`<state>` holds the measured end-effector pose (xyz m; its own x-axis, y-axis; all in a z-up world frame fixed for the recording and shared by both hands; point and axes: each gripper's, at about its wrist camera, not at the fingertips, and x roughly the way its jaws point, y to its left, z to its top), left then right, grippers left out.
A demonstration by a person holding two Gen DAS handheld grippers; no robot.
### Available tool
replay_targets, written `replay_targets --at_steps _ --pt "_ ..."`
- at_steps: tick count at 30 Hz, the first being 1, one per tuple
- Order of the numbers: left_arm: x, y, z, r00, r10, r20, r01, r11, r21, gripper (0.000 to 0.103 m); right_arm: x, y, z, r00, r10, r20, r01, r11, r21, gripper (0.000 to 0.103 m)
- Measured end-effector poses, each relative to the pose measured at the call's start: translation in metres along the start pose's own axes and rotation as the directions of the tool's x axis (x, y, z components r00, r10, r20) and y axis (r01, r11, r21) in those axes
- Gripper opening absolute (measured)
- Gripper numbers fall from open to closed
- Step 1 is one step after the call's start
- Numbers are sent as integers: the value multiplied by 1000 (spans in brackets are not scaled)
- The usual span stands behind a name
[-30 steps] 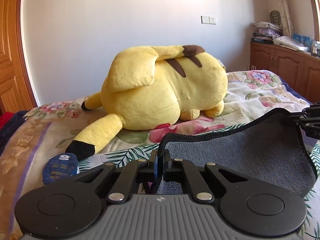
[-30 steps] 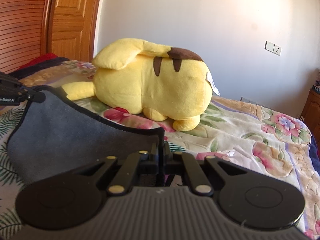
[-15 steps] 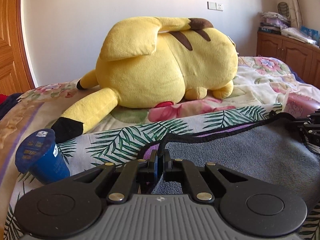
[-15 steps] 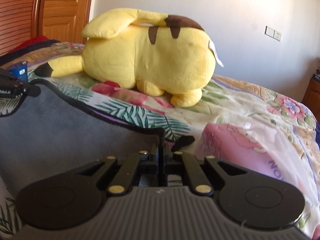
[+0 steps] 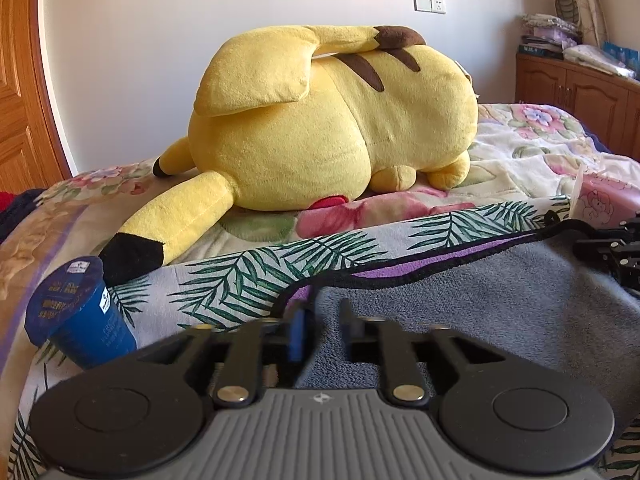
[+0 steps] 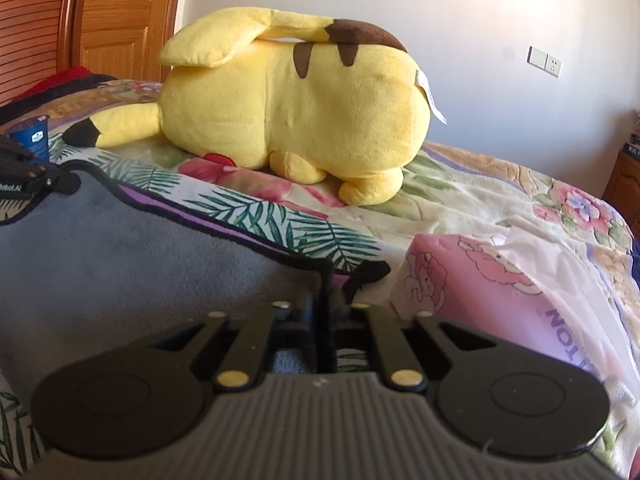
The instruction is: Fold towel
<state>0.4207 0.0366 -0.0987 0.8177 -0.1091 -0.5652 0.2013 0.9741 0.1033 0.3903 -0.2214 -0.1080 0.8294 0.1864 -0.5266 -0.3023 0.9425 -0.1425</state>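
And the left tongs [image 5: 325, 322] had let go! Half a second earlier their fingers were pinched tight on the near-left corner of the grey towel [image 5: 480, 300]; now they stood apart with a clear gap, the towel's dark-trimmed edge lying loose between and just beyond them. The right tongs [image 6: 326, 312] remained nearly together, the towel's black hem [image 6: 326, 280] running up between the fingers, so that corner looked held as before. The towel itself had come down: a second ago it hung lifted between the two tools, and now it lay flat on the bed [image 6: 480, 184], spread over a palm-leaf cloth [image 5: 248, 276] with a strip of purple showing along its far edge. The blue cup [image 5: 74, 308] sat at the near left, looming larger than before, close to the black tip of the yellow plush toy [image 5: 320, 128] stretched across the far side of the bed. On the right, a pink tissue pack [image 6: 480, 288] rested just beside the towel's right corner.
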Motion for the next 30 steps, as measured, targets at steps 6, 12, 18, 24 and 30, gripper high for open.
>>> replay_targets --at_steps 6,12,18,24,30 --pt "-26 -3 3 999 -33 -5 33 999 -24 32 -24 0 6 1000 13 18 -13 1000 8 51" --pt "-66 -16 9 999 -47 -11 47 999 -6 39 -68 -2 25 999 34 41 -36 999 40 51" --pt "-115 -27 23 999 -52 11 52 999 7 42 -121 0 38 997 49 63 -52 997 50 52" --pt "-169 -34 36 998 -50 37 50 999 0 45 -165 1 43 996 44 80 -51 995 87 52" --pt "-216 -40 39 998 -42 56 42 999 5 51 -205 3 48 994 41 101 -49 995 84 52"
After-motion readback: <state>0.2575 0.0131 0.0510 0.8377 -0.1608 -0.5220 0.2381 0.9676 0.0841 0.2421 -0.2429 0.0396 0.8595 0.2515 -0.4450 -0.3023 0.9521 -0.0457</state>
